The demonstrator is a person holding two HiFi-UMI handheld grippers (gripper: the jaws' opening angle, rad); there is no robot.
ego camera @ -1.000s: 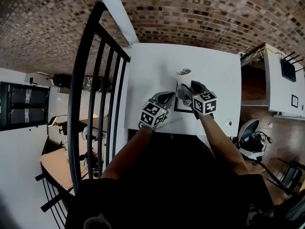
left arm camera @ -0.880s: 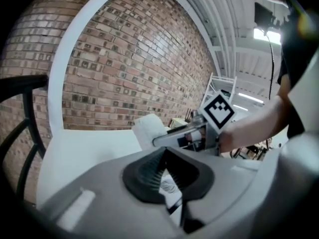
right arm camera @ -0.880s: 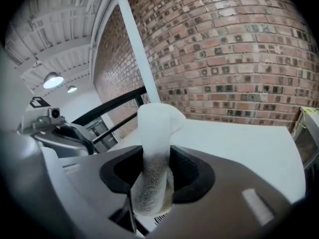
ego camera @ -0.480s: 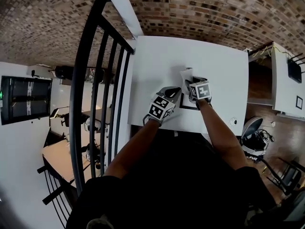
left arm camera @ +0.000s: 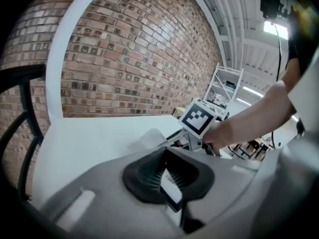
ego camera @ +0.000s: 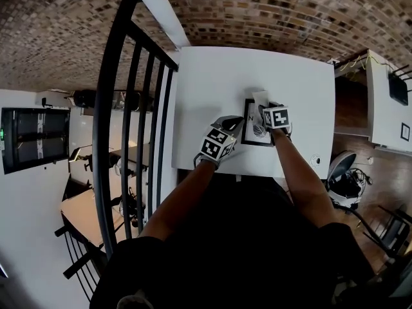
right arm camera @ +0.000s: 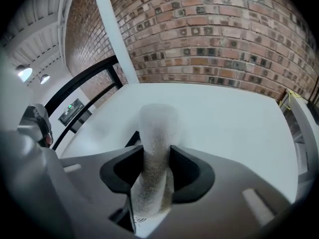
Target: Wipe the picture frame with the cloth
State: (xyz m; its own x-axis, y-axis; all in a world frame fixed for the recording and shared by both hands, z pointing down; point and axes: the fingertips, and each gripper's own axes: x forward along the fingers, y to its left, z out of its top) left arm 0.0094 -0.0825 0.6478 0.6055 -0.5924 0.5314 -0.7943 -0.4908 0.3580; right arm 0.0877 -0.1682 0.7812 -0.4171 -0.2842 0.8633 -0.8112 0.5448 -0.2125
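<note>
At the near edge of the white desk (ego camera: 212, 89), my left tool (ego camera: 233, 123) is clamped on the left rim of the picture frame (ego camera: 256, 132), I judge to steady it, while my right tool (ego camera: 264, 111) pinches the rolled cloth (ego camera: 260, 98) at its far edge for wiping.

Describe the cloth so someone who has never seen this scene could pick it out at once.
Find the white table against the brick wall; near its front edge lies a black-edged picture frame. At the frame's far edge, the right gripper is shut on the cloth. It is the only soft thing there: a pale, speckled folded strip sticking out past the jaws.
</note>
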